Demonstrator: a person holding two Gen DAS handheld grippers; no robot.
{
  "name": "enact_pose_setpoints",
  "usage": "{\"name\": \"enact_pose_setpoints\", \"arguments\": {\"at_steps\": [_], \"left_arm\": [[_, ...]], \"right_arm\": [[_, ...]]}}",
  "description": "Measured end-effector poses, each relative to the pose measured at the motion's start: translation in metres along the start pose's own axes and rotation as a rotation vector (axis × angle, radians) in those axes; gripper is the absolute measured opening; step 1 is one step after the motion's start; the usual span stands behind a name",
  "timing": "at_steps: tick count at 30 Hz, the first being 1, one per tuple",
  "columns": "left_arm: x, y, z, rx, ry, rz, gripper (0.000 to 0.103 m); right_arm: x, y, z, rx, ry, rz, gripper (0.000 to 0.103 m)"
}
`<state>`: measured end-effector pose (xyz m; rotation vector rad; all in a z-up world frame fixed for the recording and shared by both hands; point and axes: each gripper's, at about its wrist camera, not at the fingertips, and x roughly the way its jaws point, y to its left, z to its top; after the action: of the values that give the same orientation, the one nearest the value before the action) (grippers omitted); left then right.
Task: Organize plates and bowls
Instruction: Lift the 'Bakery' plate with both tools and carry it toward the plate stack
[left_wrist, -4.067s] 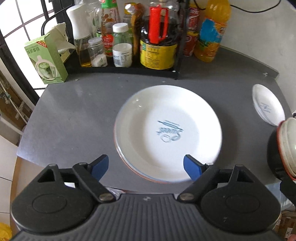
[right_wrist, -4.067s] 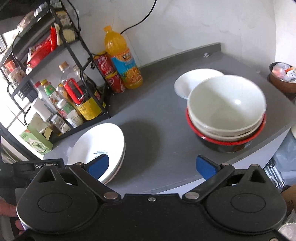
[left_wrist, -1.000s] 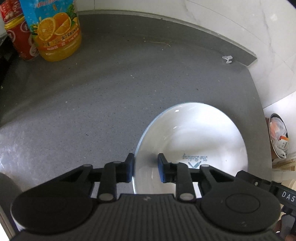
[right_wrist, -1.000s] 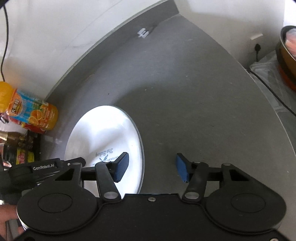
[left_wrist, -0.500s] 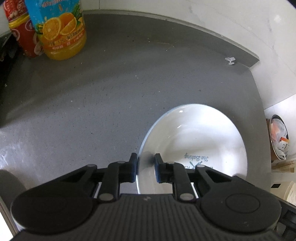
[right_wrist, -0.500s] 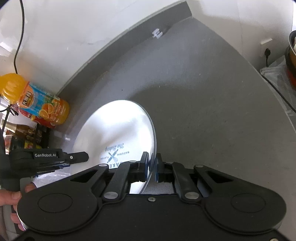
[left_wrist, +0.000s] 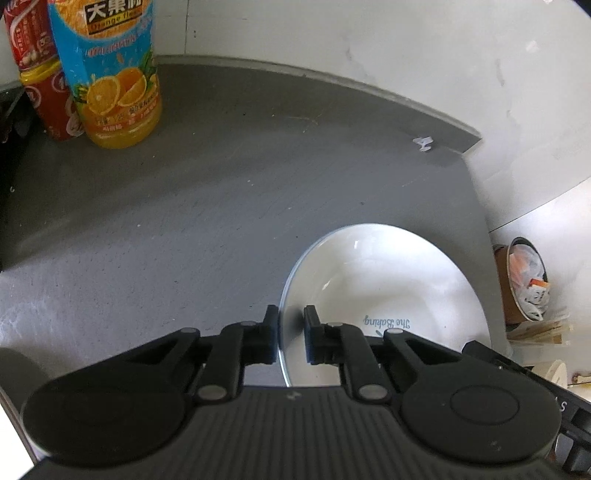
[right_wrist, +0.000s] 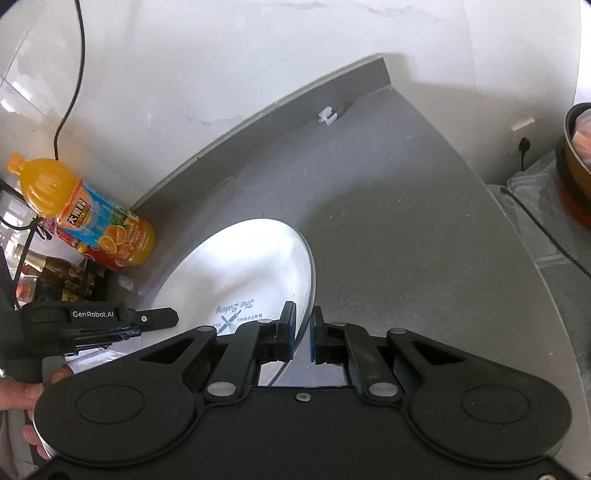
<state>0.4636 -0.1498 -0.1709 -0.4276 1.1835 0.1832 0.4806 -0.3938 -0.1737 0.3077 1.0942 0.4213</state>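
A white plate (left_wrist: 388, 280) with blue lettering hangs tilted just above the grey counter (left_wrist: 184, 203), held from both sides. My left gripper (left_wrist: 290, 332) grips its left rim, its jaws still closing, with the rim between the pads. On the opposite edge of the plate (right_wrist: 243, 266), my right gripper (right_wrist: 303, 330) is shut, the thin rim pinched between its blue pads. In the right wrist view the left tool's black body (right_wrist: 92, 315) shows at the plate's far side.
An orange juice bottle (left_wrist: 114, 74) and red cans (left_wrist: 40, 74) stand at the back left by the wall. A brown pot (left_wrist: 524, 280) with packets sits beyond the counter's right edge. A person's fingers (right_wrist: 18, 398) show at lower left.
Both grippers came from the large plate and the stacked bowls to this smaller plate. Within the last second the right jaws shut on its rim, the left narrowed, and the plate rose.
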Motion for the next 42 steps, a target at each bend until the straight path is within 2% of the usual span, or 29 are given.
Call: {"name": "enact_pose_setpoints", "arguments": {"at_steps": [11,20,32,42], "left_arm": [[-0.026,-0.011,-0.003,0.015,-0.03,-0.062,0.012],[-0.047,-0.004,-0.002,0.0,-0.063,-0.085,0.012],[-0.079,0.028,-0.02,-0.022,-0.102,-0.1,0.012],[-0.113,0.073,-0.043,-0.078,-0.142,-0.086,0.012]], "right_arm": [[-0.034,0.015,-0.003,-0.004,-0.077,-0.014,0.007],[-0.045,0.037,-0.012,-0.033,-0.094,-0.018,0.007],[-0.058,0.071,-0.045,-0.065,-0.1,-0.004,0.008],[-0.055,0.116,-0.077,-0.125,-0.078,0.034,0.008]]}}
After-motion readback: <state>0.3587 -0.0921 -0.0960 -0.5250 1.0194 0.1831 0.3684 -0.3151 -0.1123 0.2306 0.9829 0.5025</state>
